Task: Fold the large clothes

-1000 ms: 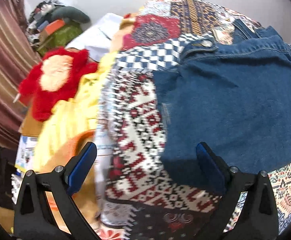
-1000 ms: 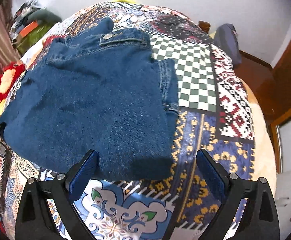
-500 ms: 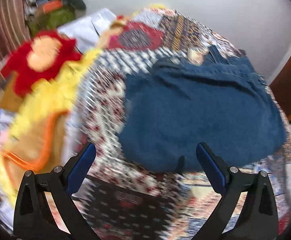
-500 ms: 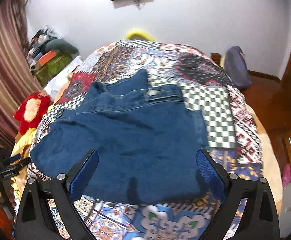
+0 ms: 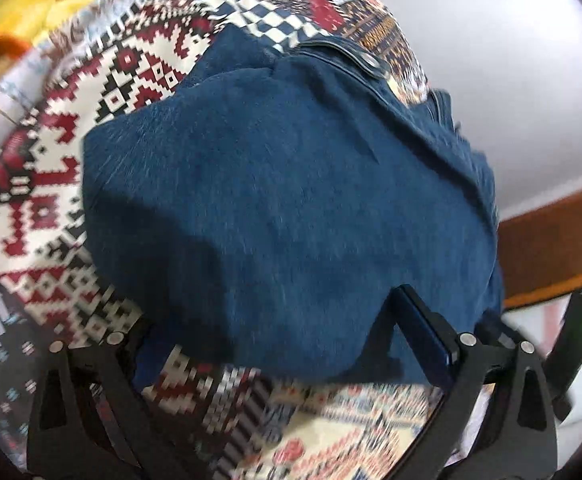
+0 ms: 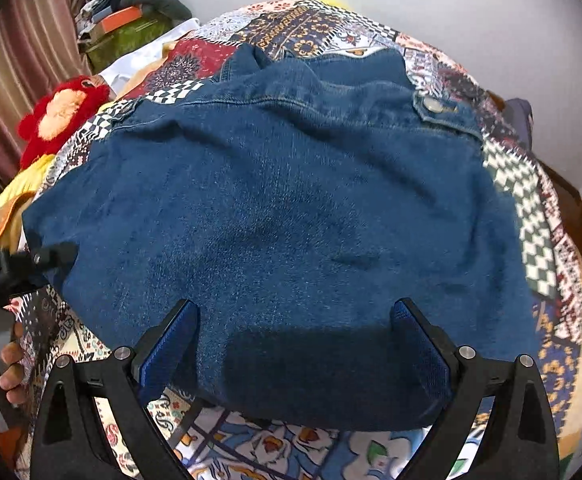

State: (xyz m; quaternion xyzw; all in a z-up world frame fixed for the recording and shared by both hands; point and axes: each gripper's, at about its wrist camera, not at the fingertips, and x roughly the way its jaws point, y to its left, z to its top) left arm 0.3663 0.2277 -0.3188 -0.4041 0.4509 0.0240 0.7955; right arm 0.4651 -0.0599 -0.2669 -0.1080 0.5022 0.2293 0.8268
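Note:
A folded blue denim garment with a metal button lies on a patchwork bedspread. My right gripper is open, its fingers on either side of the garment's near edge. In the left wrist view the same denim garment fills the middle. My left gripper is open at the near edge; the denim hides its left fingertip. The left gripper also shows in the right wrist view at the garment's left corner.
A red and orange plush toy and yellow cloth lie at the bed's left side. A pile of clothes and boxes sits at the back left. A wooden frame runs along the right. The bedspread surrounds the garment.
Both grippers have come down and forward to the garment's near edge. The left view has swung right, away from the plush toy. The denim fills more of both views.

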